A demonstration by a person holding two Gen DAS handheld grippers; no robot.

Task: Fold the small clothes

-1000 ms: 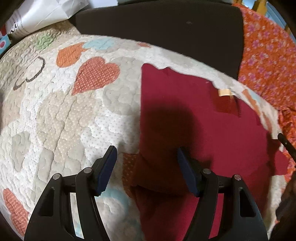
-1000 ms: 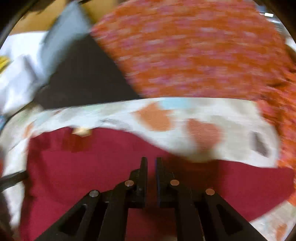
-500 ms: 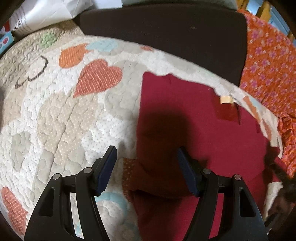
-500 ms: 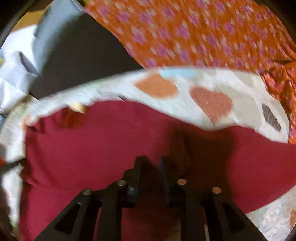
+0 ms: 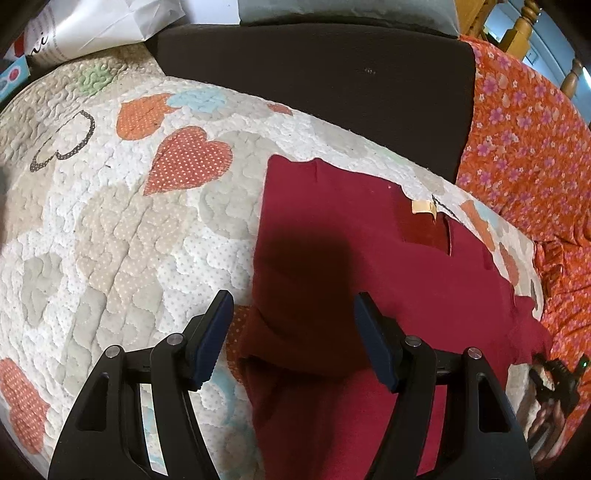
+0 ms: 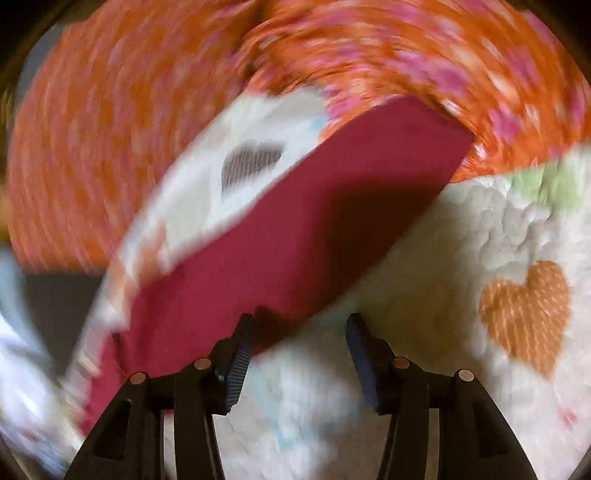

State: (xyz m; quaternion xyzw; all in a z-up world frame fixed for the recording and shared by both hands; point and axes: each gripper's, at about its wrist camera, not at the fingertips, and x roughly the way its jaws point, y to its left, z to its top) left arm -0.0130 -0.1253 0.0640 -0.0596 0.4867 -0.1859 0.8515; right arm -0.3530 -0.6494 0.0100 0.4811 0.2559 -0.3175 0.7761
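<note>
Left wrist view, items by size.

Quilt [image 5: 122,229]: cream, stitched, with orange, beige and blue hearts; it covers the work surface. The right wrist view, heavily blurred, shows the quilt [image 6: 461,369] again with one orange heart.

Dark cushion [image 5: 332,85]: beyond the quilt's far edge.

Orange floral cloth [image 5: 528,147]: lies to the right of the quilt and the cushion; in the right wrist view the cloth [image 6: 147,92] fills the top as a smear.

Red garment [image 5: 354,251]: spread flat on the right part of the quilt, its left edge running straight. A fold or hem crosses it near the fingers. A small tan label [image 5: 423,206] sits at its far edge beside a darker red patch. In the right wrist view the garment [image 6: 295,236] is a slanted band on the quilt.

White paper bag [image 5: 92,29]: top left, behind the quilt.

Left gripper [image 5: 293,339]: fingers wide apart, straddling the garment's left edge, one over quilt and one over red cloth; nothing is held.

Right gripper [image 6: 299,360]: fingers wide apart, holding nothing, with the left finger at the garment's near edge and the right over bare quilt.
</note>
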